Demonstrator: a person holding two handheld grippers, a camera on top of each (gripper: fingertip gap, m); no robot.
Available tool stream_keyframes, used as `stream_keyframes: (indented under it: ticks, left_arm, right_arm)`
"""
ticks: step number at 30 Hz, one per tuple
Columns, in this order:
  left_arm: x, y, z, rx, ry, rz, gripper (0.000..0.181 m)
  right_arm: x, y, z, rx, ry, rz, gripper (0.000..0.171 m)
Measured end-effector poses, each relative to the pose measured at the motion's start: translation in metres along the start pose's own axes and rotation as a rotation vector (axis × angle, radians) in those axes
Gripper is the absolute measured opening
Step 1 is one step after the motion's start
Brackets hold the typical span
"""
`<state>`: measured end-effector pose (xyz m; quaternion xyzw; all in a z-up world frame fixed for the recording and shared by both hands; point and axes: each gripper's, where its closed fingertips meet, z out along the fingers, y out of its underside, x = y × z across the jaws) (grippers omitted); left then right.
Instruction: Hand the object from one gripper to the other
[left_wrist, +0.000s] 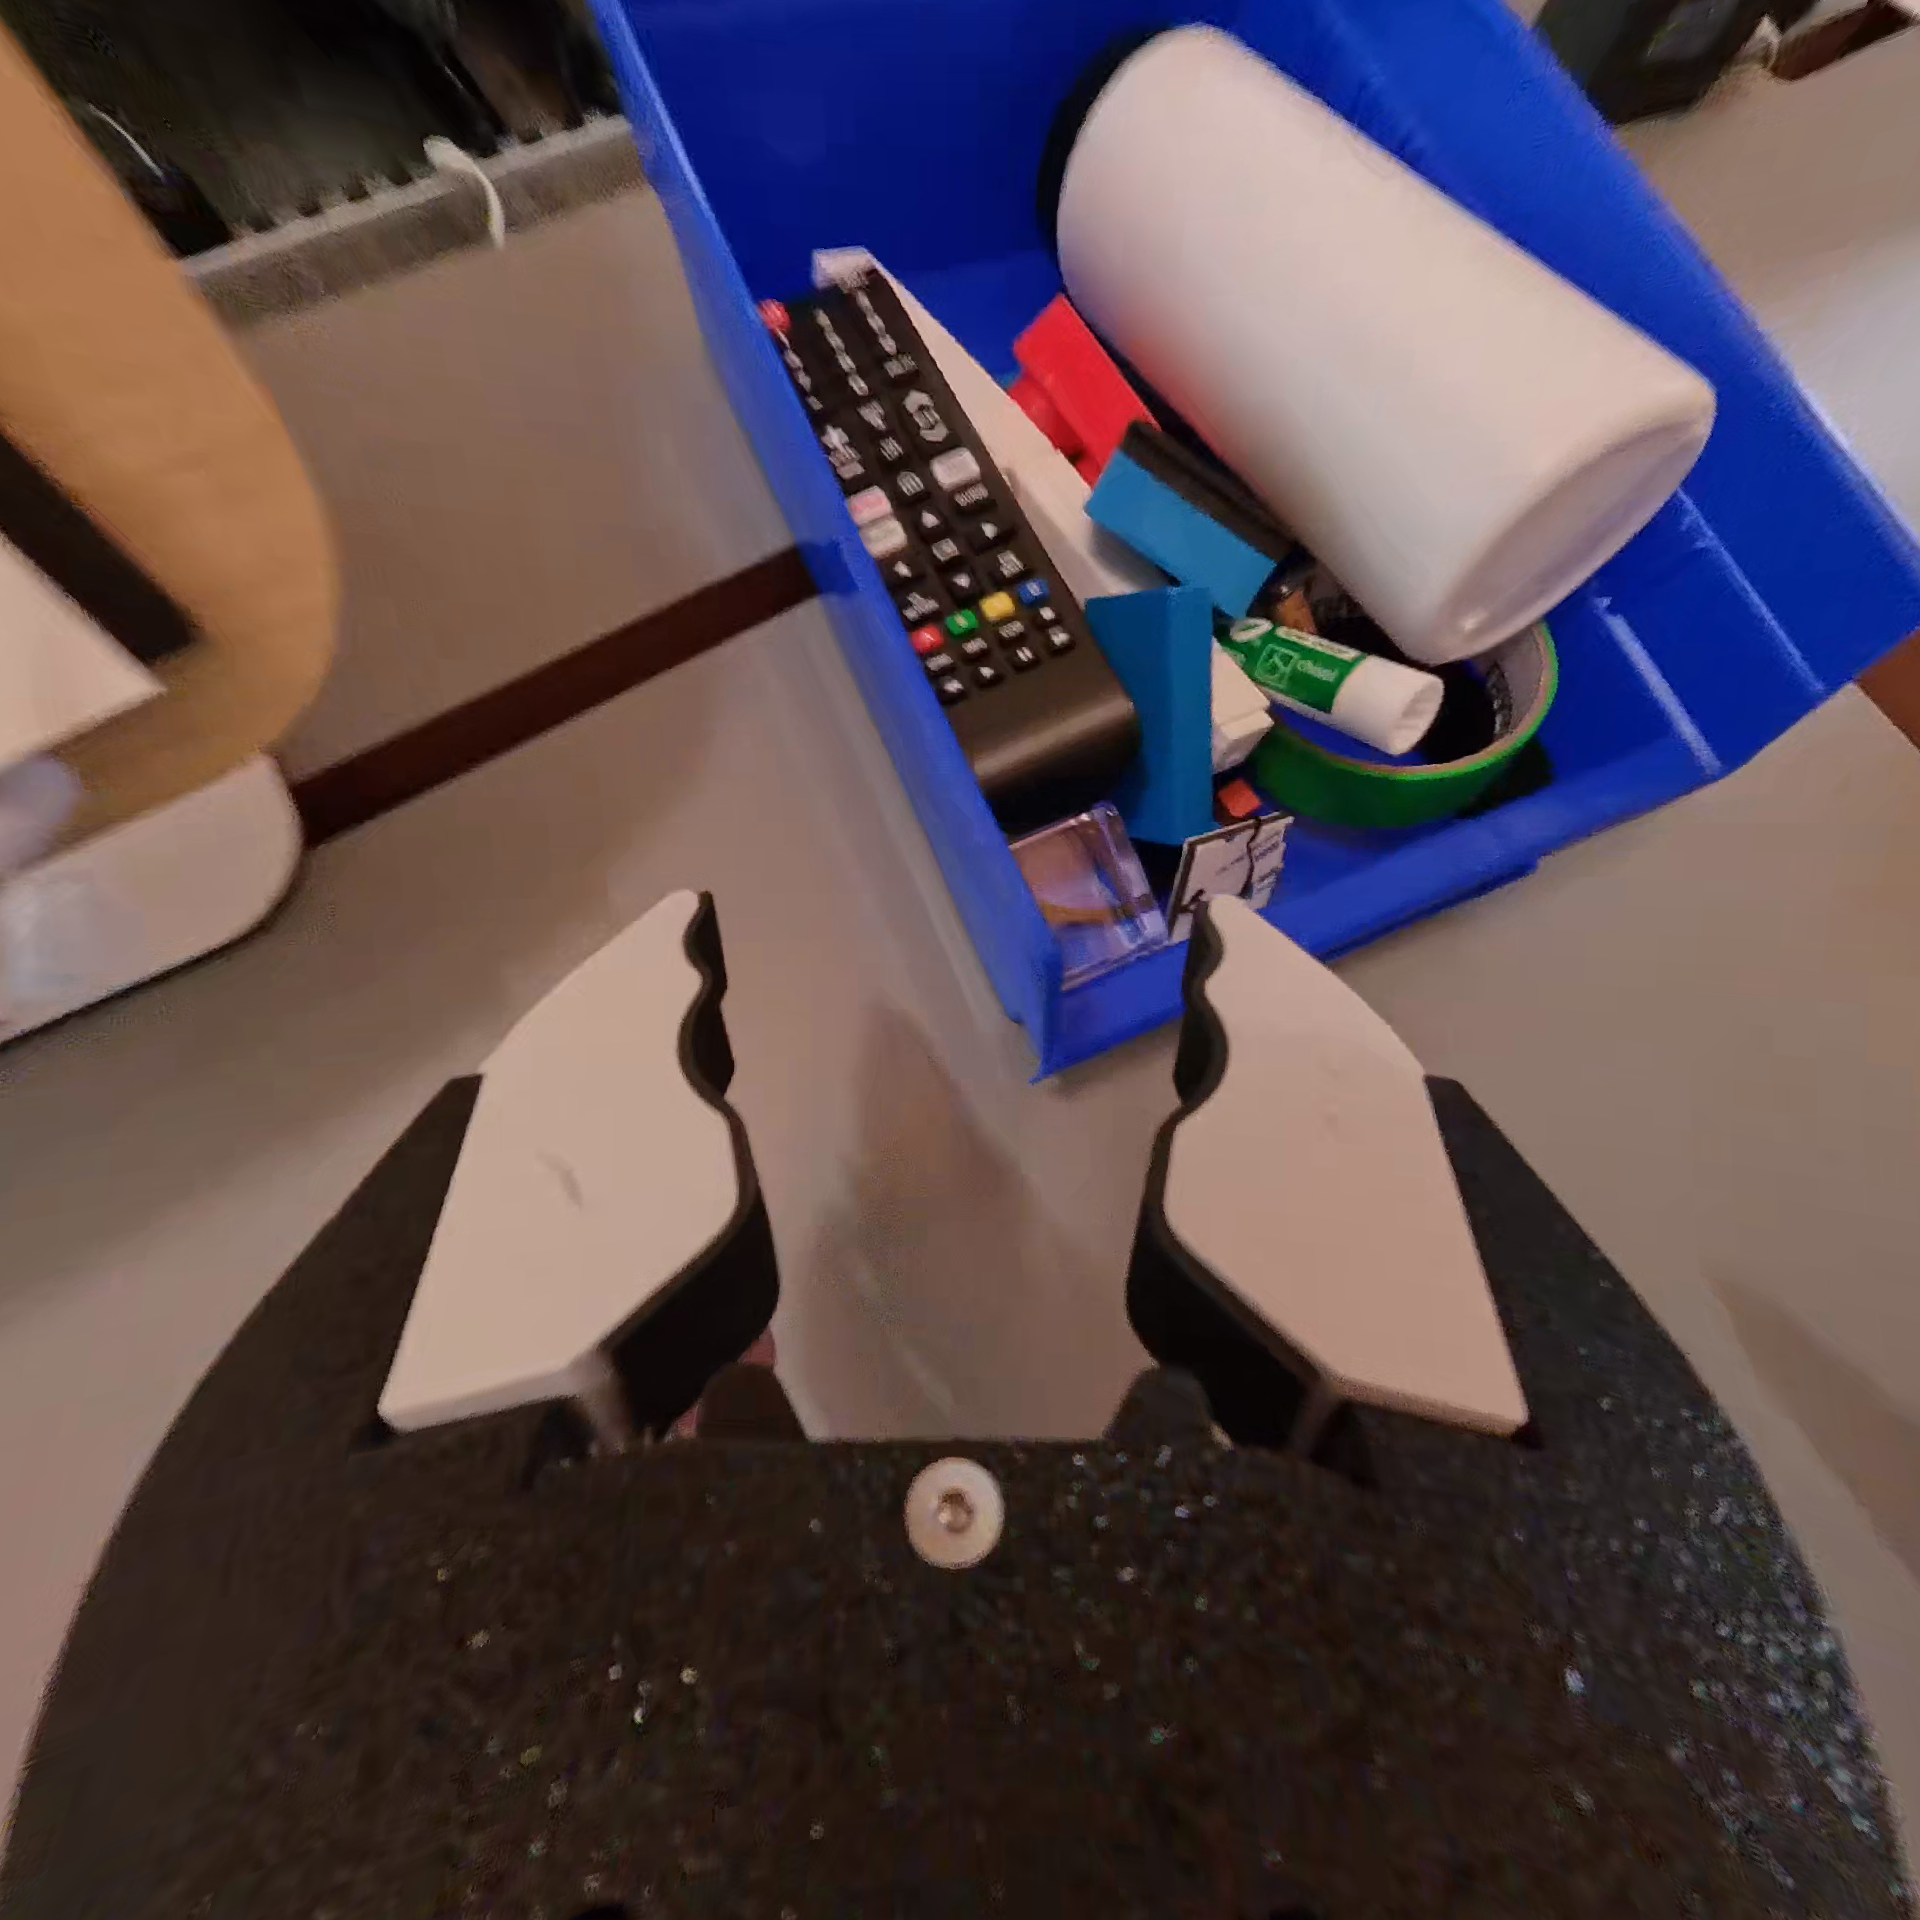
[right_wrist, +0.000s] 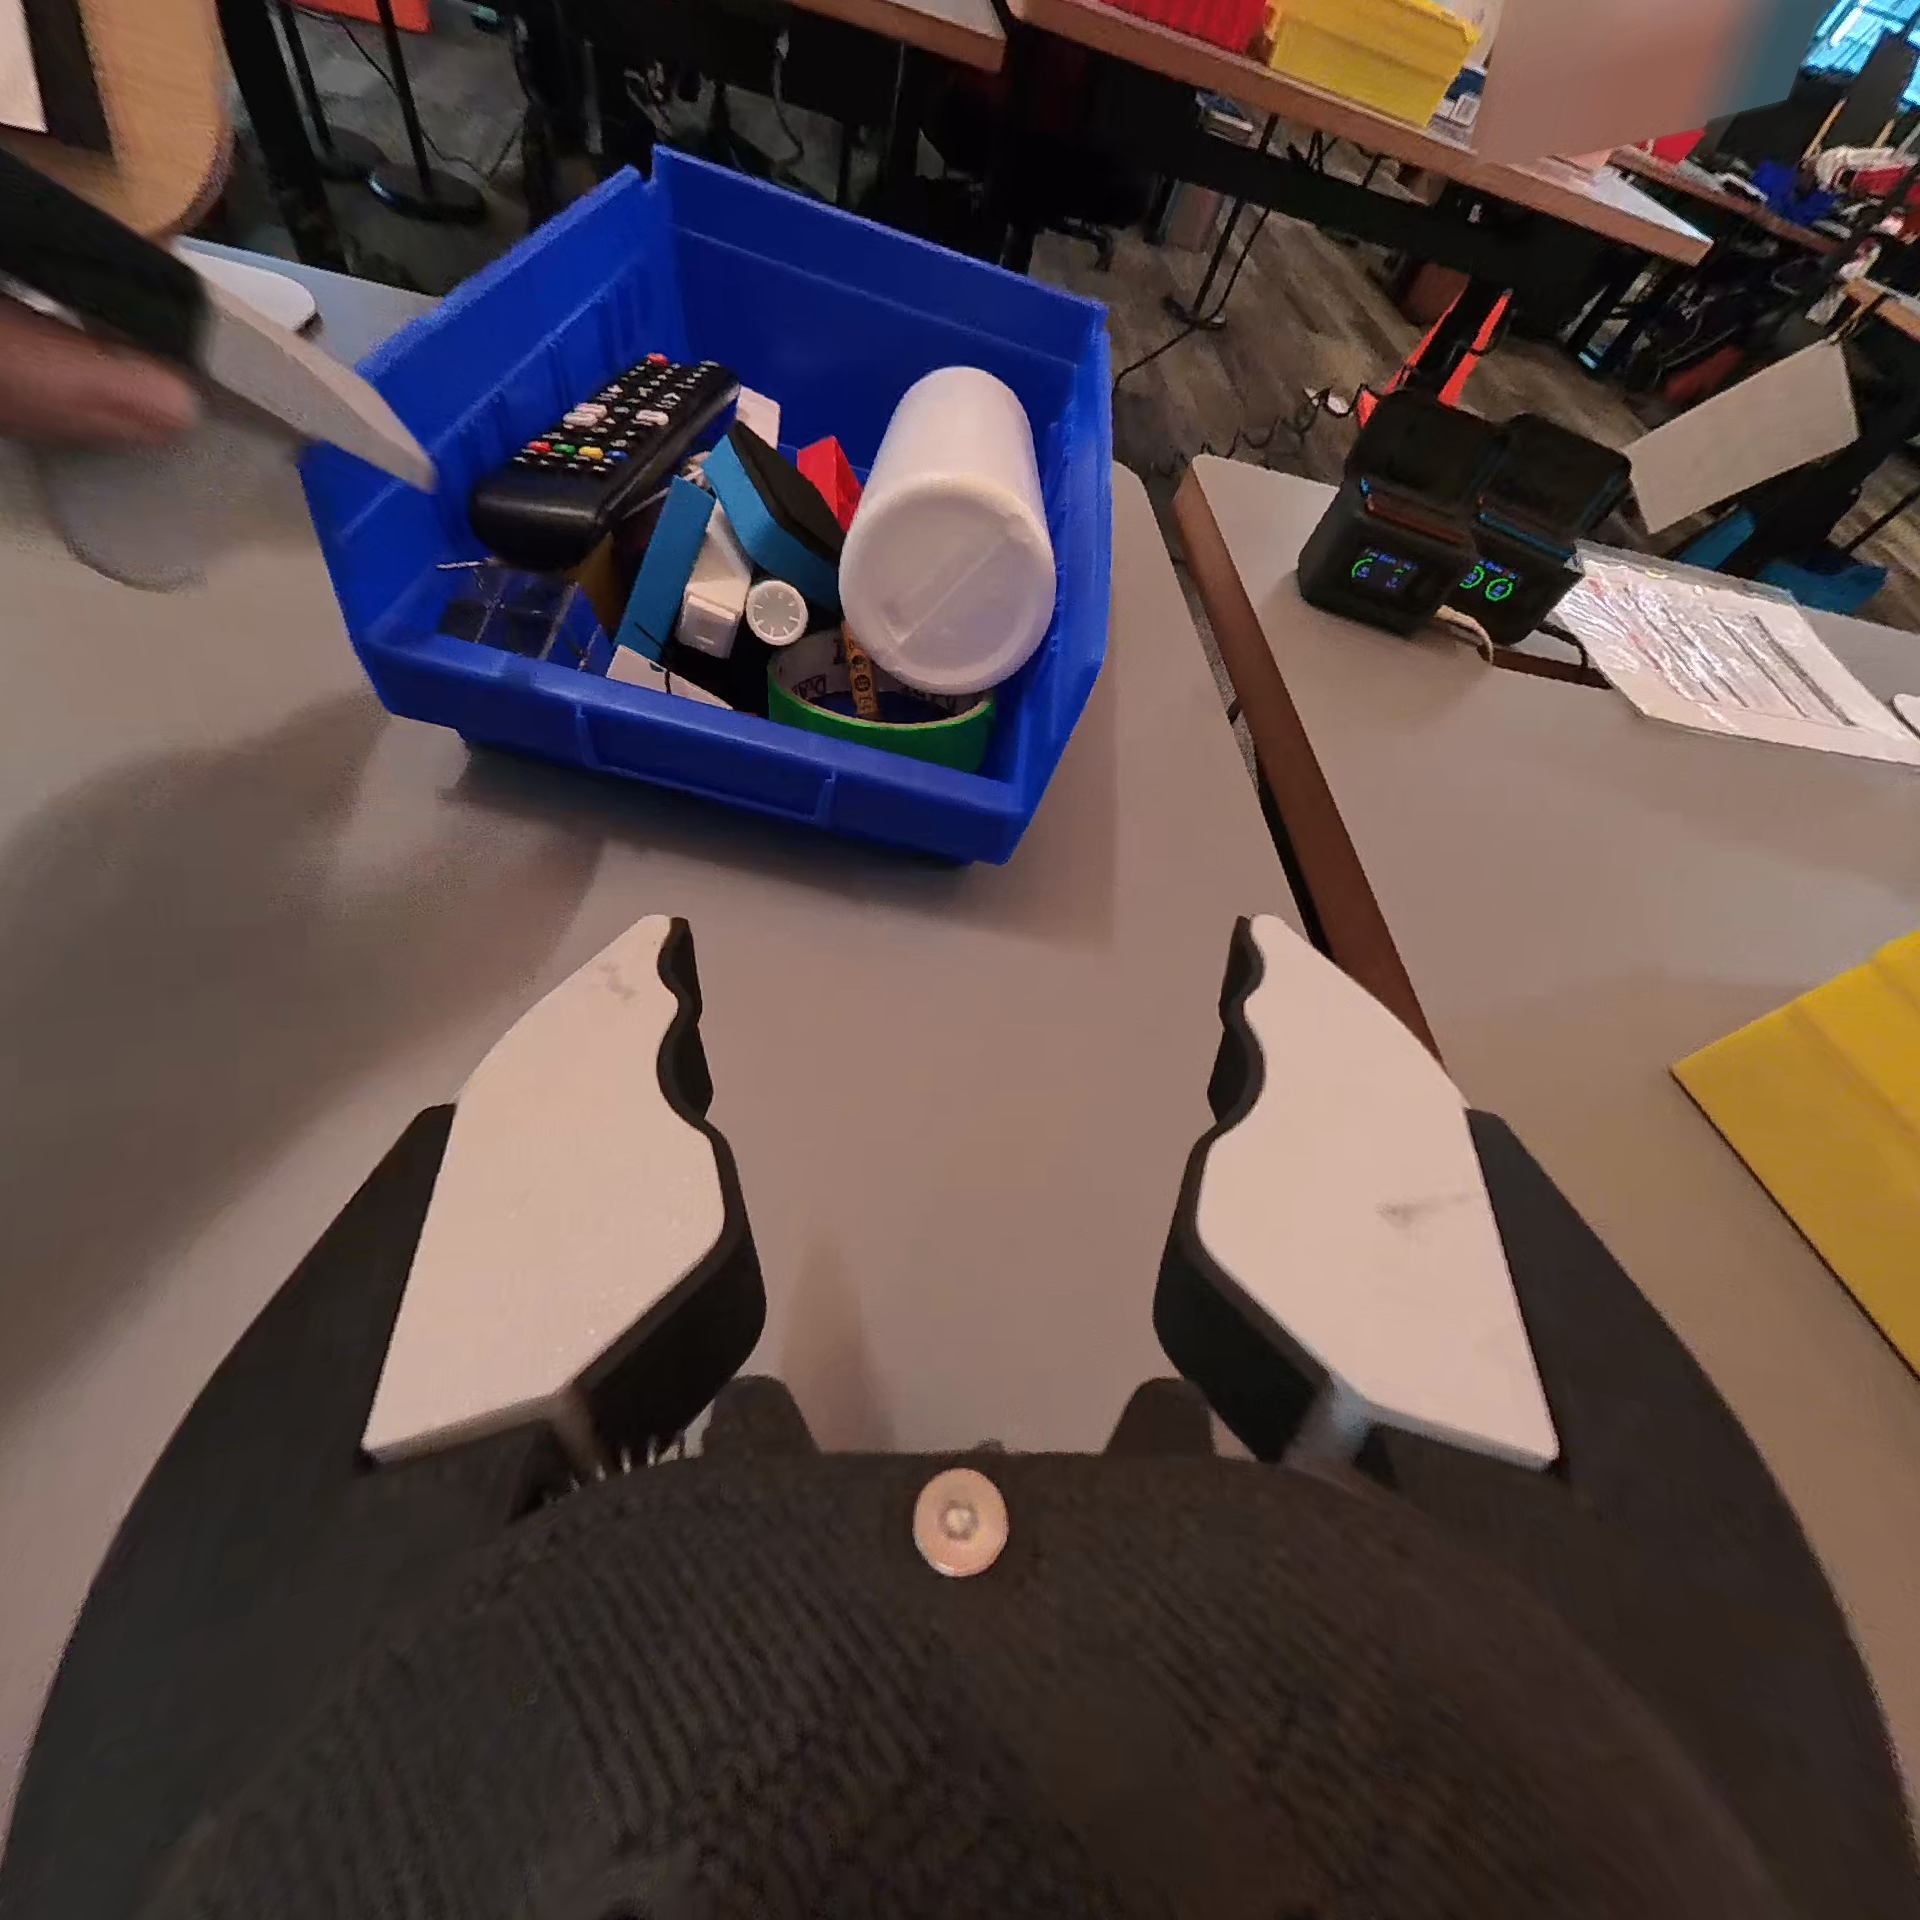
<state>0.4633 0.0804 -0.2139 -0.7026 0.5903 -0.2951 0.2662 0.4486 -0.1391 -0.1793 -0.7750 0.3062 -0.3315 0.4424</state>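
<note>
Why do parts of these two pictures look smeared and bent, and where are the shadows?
Left wrist view: the person's arm at the left edge is motion-blurred, while the remote is sharp. Right wrist view: the left gripper is blurred, soft shadows fall on the grey table, and the wide lens bends the table edges.

Left claw (left_wrist: 951, 925), right claw (right_wrist: 956, 940): both agape, empty.
</note>
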Motion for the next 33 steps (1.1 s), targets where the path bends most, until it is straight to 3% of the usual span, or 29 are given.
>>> stream_keyframes:
  ticks: [5, 7, 8, 10, 16, 20, 26, 33]
  left_arm:
    - [-0.002, 0.019, 0.033, -0.034, -0.033, 0.026, 0.050]
    - [0.003, 0.015, 0.034, 0.011, 0.001, 0.047, 0.016]
    - [-0.002, 0.015, 0.034, 0.020, -0.042, 0.082, 0.011]
    - [-0.010, 0.016, 0.031, 0.038, -0.109, 0.201, 0.008]
    - [-0.023, 0.043, 0.001, 0.023, -0.061, 0.292, 0.009]
    - [-0.040, 0.087, -0.049, 0.027, -0.009, 0.400, 0.010]
    - [-0.092, 0.187, -0.164, 0.067, 0.104, 0.328, 0.005]
    - [-0.161, 0.316, -0.313, 0.114, 0.135, 0.187, 0.002]
  right_arm:
    - [-0.003, -0.005, -0.004, 0.022, -0.023, 0.006, 0.097]
    - [-0.004, -0.008, -0.006, 0.034, -0.026, 0.006, 0.096]
    - [-0.004, -0.009, -0.006, 0.041, -0.029, 0.008, 0.096]
    - [-0.004, -0.009, -0.006, 0.042, -0.031, 0.011, 0.096]
    - [-0.002, -0.013, -0.012, 0.050, -0.037, 0.013, 0.097]
    - [-0.005, -0.039, -0.035, 0.147, -0.091, 0.054, 0.101]
    - [-0.048, -0.072, -0.065, 0.264, -0.289, 0.067, 0.107]
    - [-0.198, -0.093, -0.092, 0.299, -0.618, 0.003, 0.106]
